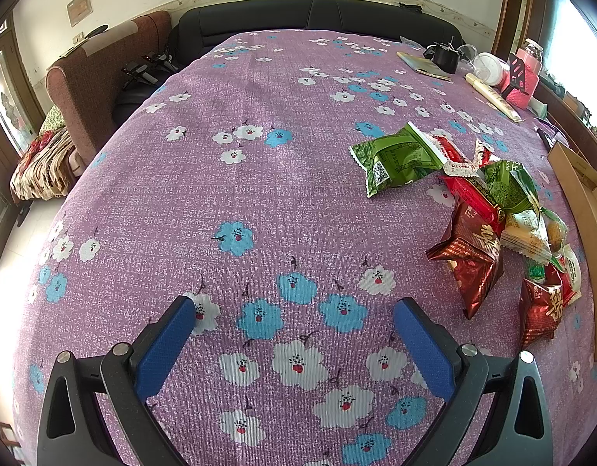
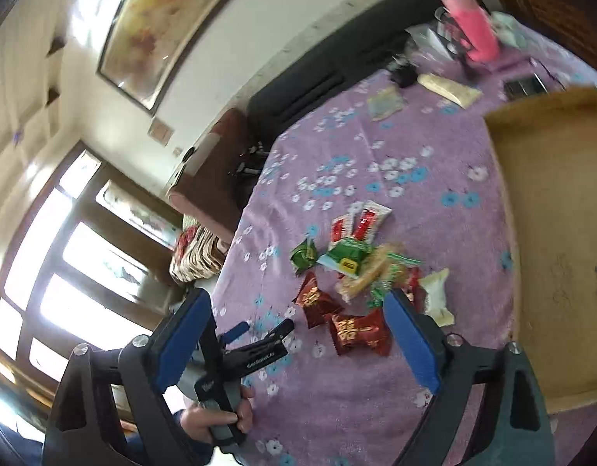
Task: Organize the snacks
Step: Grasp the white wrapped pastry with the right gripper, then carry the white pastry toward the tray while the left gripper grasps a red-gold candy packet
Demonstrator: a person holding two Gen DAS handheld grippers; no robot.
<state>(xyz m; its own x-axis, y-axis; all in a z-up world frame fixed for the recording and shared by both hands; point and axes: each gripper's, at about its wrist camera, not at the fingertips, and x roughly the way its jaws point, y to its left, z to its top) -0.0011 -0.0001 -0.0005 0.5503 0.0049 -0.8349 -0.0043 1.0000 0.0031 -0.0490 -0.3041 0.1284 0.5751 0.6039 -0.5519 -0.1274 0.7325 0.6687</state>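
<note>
Snacks (image 2: 356, 283) sit heaped on the purple floral cloth (image 1: 259, 178), just beside the cardboard box (image 2: 550, 213). Left gripper (image 1: 294, 334) hangs over bare cloth, fingers spread wide, nothing in them — right gripper (image 2: 298, 341) likewise wide and empty above the pile.

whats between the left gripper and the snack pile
Only bare flowered tablecloth lies between the open left gripper and the snack pile, seen in the left wrist view.

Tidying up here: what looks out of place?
The snack packets lie heaped, overlapping at all angles, on the flowered cloth, while the cardboard box beside them holds none that I can see.
</note>
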